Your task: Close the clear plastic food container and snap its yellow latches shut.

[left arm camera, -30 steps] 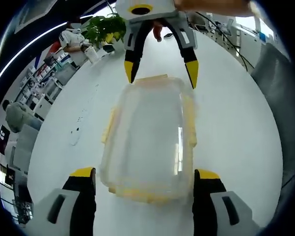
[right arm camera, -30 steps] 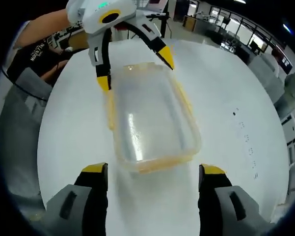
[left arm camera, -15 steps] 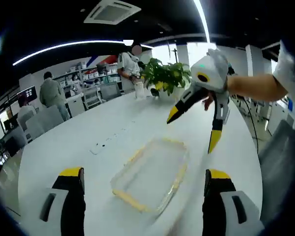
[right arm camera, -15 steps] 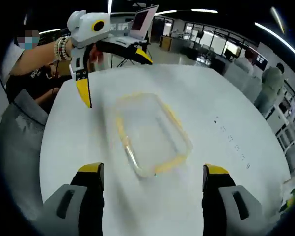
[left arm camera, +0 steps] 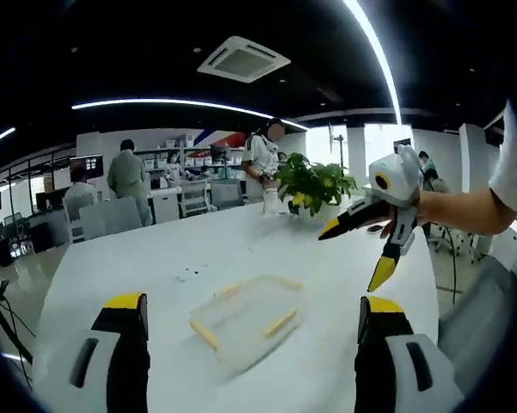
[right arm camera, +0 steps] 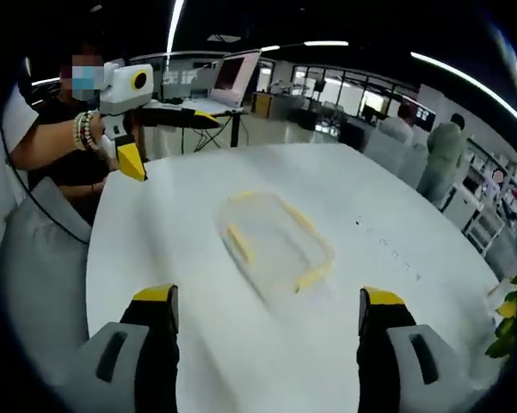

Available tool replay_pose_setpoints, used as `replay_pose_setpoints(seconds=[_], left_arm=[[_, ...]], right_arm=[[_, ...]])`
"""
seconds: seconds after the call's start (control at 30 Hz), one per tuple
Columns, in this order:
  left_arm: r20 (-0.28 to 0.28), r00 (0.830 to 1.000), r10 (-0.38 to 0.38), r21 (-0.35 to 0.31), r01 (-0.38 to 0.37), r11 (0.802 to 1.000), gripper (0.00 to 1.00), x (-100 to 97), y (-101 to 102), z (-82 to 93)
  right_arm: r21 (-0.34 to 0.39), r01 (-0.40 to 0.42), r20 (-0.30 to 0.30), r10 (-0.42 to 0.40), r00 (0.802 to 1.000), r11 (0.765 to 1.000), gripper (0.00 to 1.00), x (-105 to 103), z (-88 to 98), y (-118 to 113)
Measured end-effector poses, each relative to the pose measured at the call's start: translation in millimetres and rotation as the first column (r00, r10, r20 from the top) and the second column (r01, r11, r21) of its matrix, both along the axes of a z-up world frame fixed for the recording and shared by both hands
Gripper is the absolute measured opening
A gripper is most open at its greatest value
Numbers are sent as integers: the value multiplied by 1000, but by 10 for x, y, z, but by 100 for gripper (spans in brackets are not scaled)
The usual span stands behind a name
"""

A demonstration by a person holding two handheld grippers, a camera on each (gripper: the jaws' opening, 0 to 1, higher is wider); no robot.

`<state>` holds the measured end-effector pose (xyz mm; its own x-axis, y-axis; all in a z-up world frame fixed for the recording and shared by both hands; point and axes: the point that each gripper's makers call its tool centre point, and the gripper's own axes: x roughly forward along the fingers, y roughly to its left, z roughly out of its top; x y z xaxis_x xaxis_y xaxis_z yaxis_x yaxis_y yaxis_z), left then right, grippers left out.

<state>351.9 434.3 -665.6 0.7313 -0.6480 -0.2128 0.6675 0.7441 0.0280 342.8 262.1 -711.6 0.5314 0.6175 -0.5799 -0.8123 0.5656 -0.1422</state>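
The big white surface (left arm camera: 241, 249) takes up most of the room in front of me, and compared with a second ago both cameras have pulled well back and up from it; then the views looked steeply down onto the box, now the office behind shows too. One clear plastic food container (left arm camera: 245, 317) lies flat on the surface near its middle, with its yellow latches (left arm camera: 280, 323) showing as short strips along the edges; in the right gripper view the container (right arm camera: 275, 241) sits between the two hands, well apart from both. Whether the latches are snapped down I cannot tell, the box is blurred. There are two sets of tongs. The left tongs (left arm camera: 251, 318) stand spread wide with nothing between them, raised off the surface. The right tongs (right arm camera: 267, 308) are likewise released and bare, and they appear across the surface in the left gripper view (left arm camera: 356, 254), held by a hand. One potted plant (left arm camera: 310, 184) stands at the far end.
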Motion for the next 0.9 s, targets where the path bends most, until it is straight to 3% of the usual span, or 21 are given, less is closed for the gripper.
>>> replay_pose_setpoints(seconds=[0.07, 0.2, 0.27, 0.33, 0.4, 0.47, 0.5, 0.57, 0.63, 0.7, 0.77, 0.9], left_arm=[[7, 998, 59, 11, -59, 998, 99, -74, 122, 17], [27, 992, 119, -57, -118, 991, 99, -280, 275, 146], [110, 978, 179, -13, -179, 984, 99, -351, 438, 241], [155, 967, 202, -26, -201, 979, 99, -475, 514, 348], [138, 968, 210, -59, -204, 977, 99, -632, 558, 398], [139, 966, 216, -48, -212, 976, 99, -743, 613, 397], [148, 954, 263, -6, -265, 964, 98, -802, 741, 358], [172, 943, 286, -1, -290, 957, 97, -887, 824, 353], [150, 940, 306, -38, -304, 952, 97, -992, 897, 305], [82, 937, 339, -83, -332, 940, 97, -1082, 972, 186], [43, 930, 364, -70, -361, 930, 97, -1162, 1044, 48], [26, 928, 373, -57, -371, 927, 96, -1293, 1065, -86]], right_arm=[[3, 9, 2, -9, 1000, 1000, 82, -55, 17, -17], [34, 40, 30, -41, 999, 999, 82, -182, 107, -48], [49, 51, 27, -52, 998, 998, 83, -260, 131, -65], [55, 67, 47, -69, 996, 996, 82, -303, 152, -93], [61, 93, 53, -96, 994, 994, 80, -377, 144, -125], [81, 103, 41, -107, 993, 991, 79, -497, 116, -120], [91, 130, 47, -135, 990, 987, 80, -540, 106, -142], [102, 190, 61, -197, 979, 976, 84, -605, 82, -211], [126, 204, 54, -212, 976, 971, 88, -721, 50, -221], [132, 224, 38, -230, 972, 966, 88, -803, 8, -248], [130, 231, 31, -237, 971, 964, 88, -886, -28, -265], [118, 257, 33, -263, 964, 959, 88, -1055, -74, -324]])
